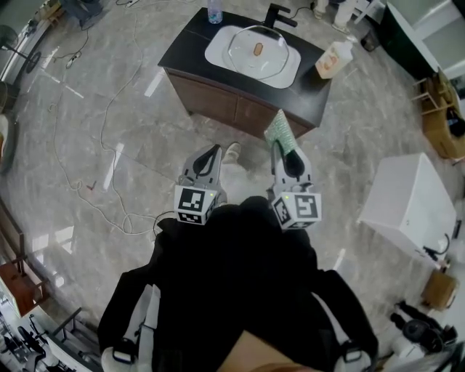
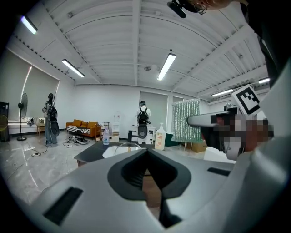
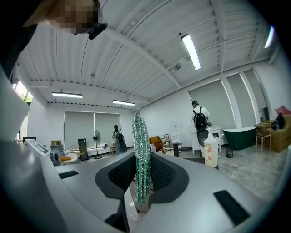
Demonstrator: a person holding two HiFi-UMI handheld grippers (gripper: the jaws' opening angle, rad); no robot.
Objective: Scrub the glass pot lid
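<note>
The right claw [image 1: 285,157] is clamped on 1 green scrub sponge [image 3: 140,154], which stands upright between its jaws. The left claw [image 2: 146,157] is closed on nothing. Well ahead of both claws, the glass pot lid [image 1: 256,51] lies in the sink [image 1: 218,45] of the dark tabletop [image 1: 183,45].

Lid [image 1: 256,49] lies in sink [image 1: 218,52], soap bottle [image 1: 333,59] rightward

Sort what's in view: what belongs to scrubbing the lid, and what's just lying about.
For the job:
- clear glass pot lid, lying in the white sink basin
- green glittery scrubbing cloth, clamped in the right gripper
- cream pump soap bottle, likely
- left gripper, shut and empty

Lying about:
- clear plastic water bottle
- white box on the floor
</note>
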